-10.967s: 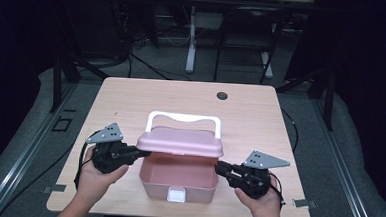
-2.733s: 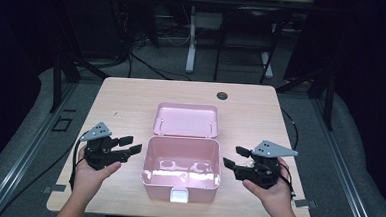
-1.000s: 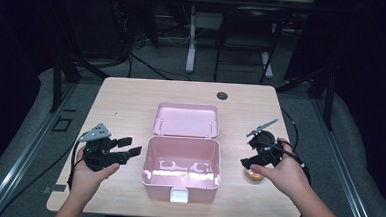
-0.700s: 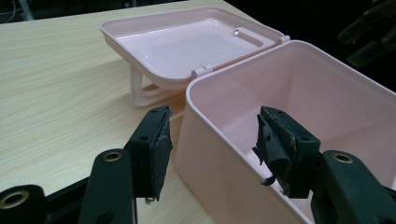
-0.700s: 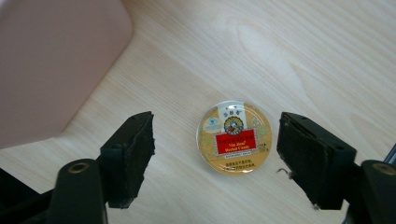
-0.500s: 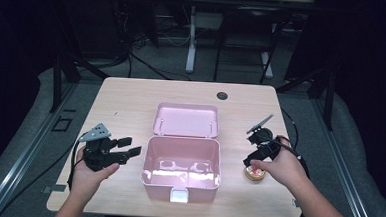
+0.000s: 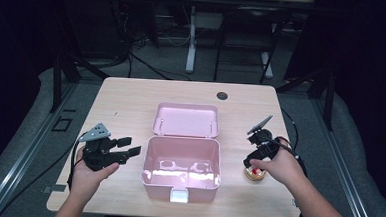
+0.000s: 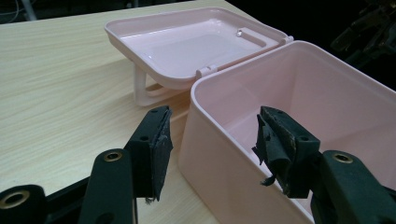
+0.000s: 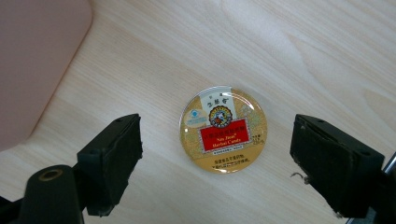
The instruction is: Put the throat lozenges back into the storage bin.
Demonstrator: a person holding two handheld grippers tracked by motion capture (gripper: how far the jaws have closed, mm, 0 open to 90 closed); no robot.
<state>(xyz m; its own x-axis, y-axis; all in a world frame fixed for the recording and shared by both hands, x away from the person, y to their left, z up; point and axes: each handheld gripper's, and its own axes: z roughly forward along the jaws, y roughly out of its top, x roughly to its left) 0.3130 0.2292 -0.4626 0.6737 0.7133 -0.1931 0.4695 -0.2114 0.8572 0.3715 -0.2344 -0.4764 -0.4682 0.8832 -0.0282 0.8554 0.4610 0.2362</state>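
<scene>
Right gripper view | round tin (image 9: 223, 129) on table, untouched | right hand-held gripper (image 9: 233, 161) spread, just widened

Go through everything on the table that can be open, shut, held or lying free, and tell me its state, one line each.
Pink box: open, nothing visible inside.
Lid: folded back behind the box, propped on its handle.
Round tin: shut, flat on the table, free.
Left gripper: open, holding nothing, beside the box.
Right gripper: jaws just opened wide, straddling the tin without touching.

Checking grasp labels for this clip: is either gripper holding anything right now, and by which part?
Nothing is held. The right gripper has just been opening and hangs over the round tin, pads clear of it. The left gripper is open beside the pink box.
</scene>
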